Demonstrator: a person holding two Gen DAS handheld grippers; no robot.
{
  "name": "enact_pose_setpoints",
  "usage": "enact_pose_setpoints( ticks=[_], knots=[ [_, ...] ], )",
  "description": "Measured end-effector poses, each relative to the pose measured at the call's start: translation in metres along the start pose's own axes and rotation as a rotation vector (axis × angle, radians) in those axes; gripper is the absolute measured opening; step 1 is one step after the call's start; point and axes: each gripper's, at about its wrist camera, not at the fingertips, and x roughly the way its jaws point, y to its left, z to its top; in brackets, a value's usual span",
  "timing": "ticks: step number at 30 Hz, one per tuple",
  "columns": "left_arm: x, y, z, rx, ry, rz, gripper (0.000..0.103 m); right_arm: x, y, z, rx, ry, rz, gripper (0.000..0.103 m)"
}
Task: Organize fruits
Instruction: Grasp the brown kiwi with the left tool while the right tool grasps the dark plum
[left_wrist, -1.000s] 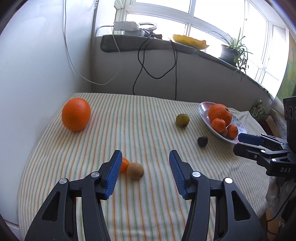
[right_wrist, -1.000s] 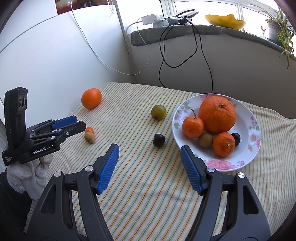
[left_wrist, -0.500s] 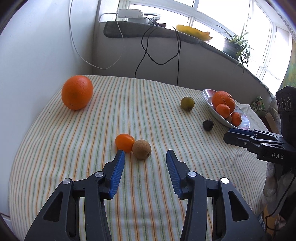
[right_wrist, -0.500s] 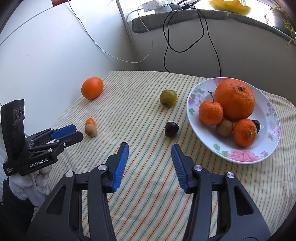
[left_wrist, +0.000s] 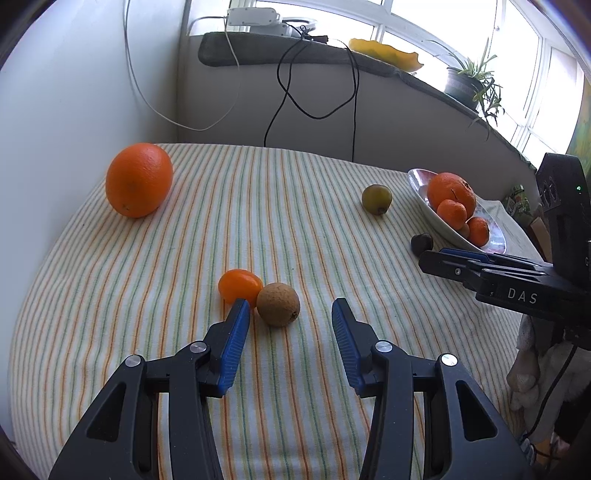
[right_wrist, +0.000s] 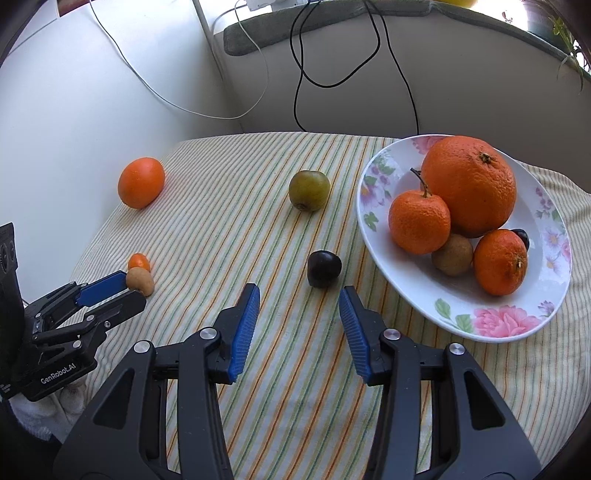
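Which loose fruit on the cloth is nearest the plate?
The small dark purple fruit, lying just beside the flowered white plate; the green one sits farther off.

The striped tablecloth (right_wrist: 229, 221) looks like soft matt woven cloth. The plate (right_wrist: 517, 317) is glossy glazed ceramic with printed flowers; the big orange (right_wrist: 469, 184) has dimpled peel, the brown fruit (left_wrist: 277, 303) a rough, dull skin

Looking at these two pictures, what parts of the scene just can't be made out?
- Small dark fruit in the white flowered plate, right wrist view: mostly hidden behind a small orange mandarin.
- Small orange oval fruit, left wrist view: its near edge is covered by the left gripper's fingertip.
- Yellow dish on the sill, right wrist view: cut off by the top edge.
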Motion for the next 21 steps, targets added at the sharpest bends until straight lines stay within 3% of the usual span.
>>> enact_pose_setpoints(
  ticks=[21],
  knots=[
    [0.014, -0.01, 0.02, 0.077, 0.003, 0.015, 0.042, 0.008, 0.0, 0.002, 0.029, 0.01, -0.058, 0.044]
  ],
)
